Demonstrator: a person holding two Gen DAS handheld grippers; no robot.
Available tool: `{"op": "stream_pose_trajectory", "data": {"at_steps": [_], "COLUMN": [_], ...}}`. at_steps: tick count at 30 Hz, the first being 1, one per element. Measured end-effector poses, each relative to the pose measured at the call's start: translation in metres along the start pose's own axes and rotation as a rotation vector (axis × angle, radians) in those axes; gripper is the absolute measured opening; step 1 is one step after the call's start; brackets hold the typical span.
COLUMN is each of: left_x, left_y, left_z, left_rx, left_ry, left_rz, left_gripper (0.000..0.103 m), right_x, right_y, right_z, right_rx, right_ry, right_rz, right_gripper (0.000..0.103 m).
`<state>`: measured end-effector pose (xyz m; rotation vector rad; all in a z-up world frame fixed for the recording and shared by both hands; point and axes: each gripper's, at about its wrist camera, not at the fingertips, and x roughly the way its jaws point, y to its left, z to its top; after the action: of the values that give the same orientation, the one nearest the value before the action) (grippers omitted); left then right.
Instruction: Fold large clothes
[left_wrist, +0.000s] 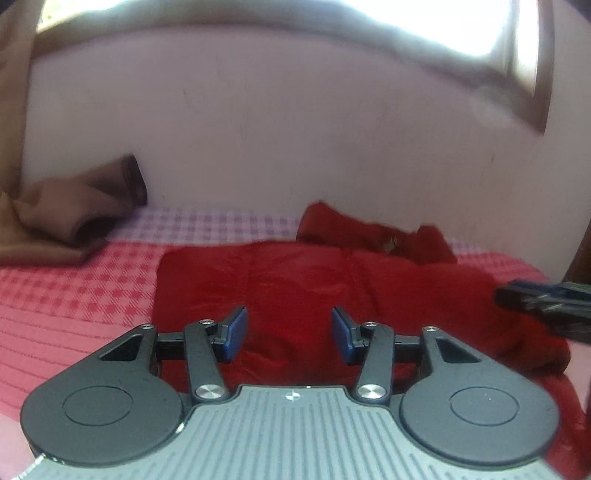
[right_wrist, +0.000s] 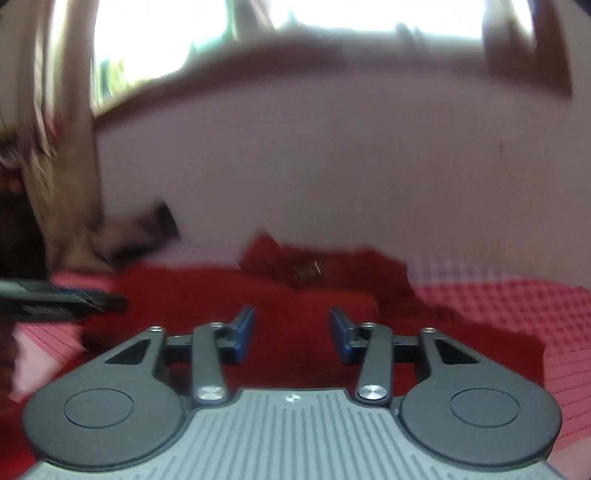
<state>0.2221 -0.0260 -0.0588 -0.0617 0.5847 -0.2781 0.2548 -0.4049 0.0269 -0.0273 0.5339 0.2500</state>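
A large dark red garment (left_wrist: 314, 280) lies partly folded on the bed, with a bunched part (left_wrist: 369, 232) at its far edge near the wall. My left gripper (left_wrist: 290, 334) hovers over the garment's near side, jaws apart, and no cloth is pinched between the blue pads (left_wrist: 236, 330). In the right wrist view the same garment (right_wrist: 207, 295) spreads to the left. My right gripper (right_wrist: 291, 334) is above it, jaws apart with nothing between them. Each gripper shows in the other's view: the right one (left_wrist: 546, 306) at the right edge, the left one (right_wrist: 62, 301) at the left edge.
The bed has a red and pink checked cover (left_wrist: 74, 295) that turns pale lilac by the wall. A brown cloth (left_wrist: 62, 221) is heaped at the back left corner. A pale wall (left_wrist: 295, 129) with a wood-framed window (left_wrist: 517, 74) runs right behind the bed.
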Motion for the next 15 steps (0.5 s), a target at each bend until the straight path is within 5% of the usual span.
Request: {"op": "stream_pose_trajectory", "data": {"at_steps": [4, 15], "left_x": [0.015, 0.038], "left_y": [0.007, 0.014], "left_z": [-0.014, -0.046], "left_rx": [0.009, 0.015], "left_ry": [0.057, 0.058], "left_rz": [-0.008, -0.028], "left_gripper": [0.052, 0.053], "right_x": [0.029, 0.052], "right_y": [-0.015, -0.02], "right_z": [-0.025, -0.055], "right_rx": [0.037, 0.063], "right_ry": [0.116, 0.154], "right_rz": [-0.017, -0.003], "right_gripper": [0.034, 0.033]}}
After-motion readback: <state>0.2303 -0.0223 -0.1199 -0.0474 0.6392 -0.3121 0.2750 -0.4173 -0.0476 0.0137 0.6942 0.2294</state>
